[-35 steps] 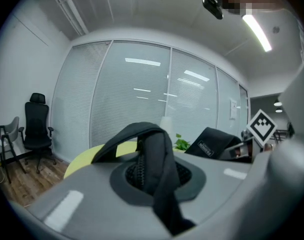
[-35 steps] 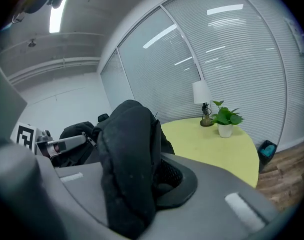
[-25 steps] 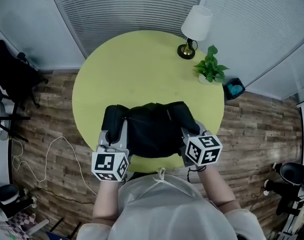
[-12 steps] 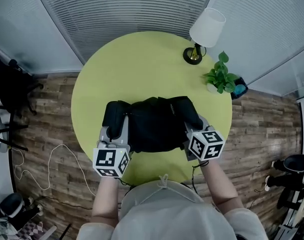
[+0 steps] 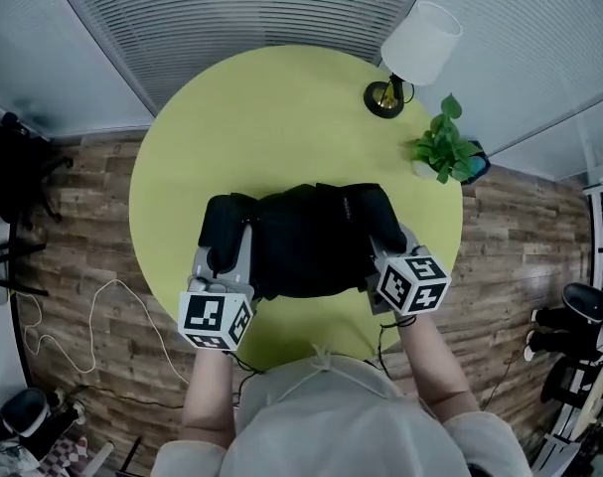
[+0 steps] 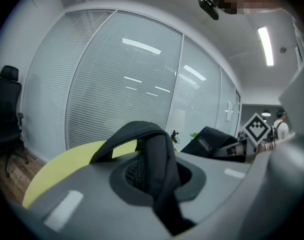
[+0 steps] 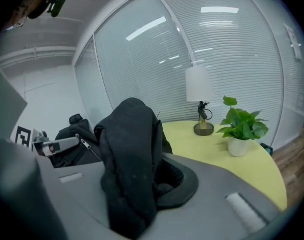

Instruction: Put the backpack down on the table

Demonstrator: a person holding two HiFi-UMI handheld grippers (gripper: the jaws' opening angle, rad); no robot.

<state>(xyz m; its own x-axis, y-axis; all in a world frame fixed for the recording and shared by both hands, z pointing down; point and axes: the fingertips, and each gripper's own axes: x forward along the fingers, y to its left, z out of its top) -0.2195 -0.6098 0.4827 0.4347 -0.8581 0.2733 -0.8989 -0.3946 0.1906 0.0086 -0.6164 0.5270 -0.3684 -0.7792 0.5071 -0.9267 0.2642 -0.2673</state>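
Near the tabletop [image 5: 281,107] edge, the backpack [image 5: 311,241] is held, left gripper [image 5: 227,254] and right gripper [image 5: 384,254] fingers clamped on its ends

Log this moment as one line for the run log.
backpack: over table near side, held at both ends | left tool: shut on backpack | right tool: shut on backpack | touchdown: unconfirmed

I can read no word or number anywhere: the backpack [image 5: 306,241] carries a small label [image 6: 204,145] with pale lettering too small for me to make out, and the left cube [image 5: 215,320] and right cube [image 5: 413,282] show only black-and-white square markers, no letters.
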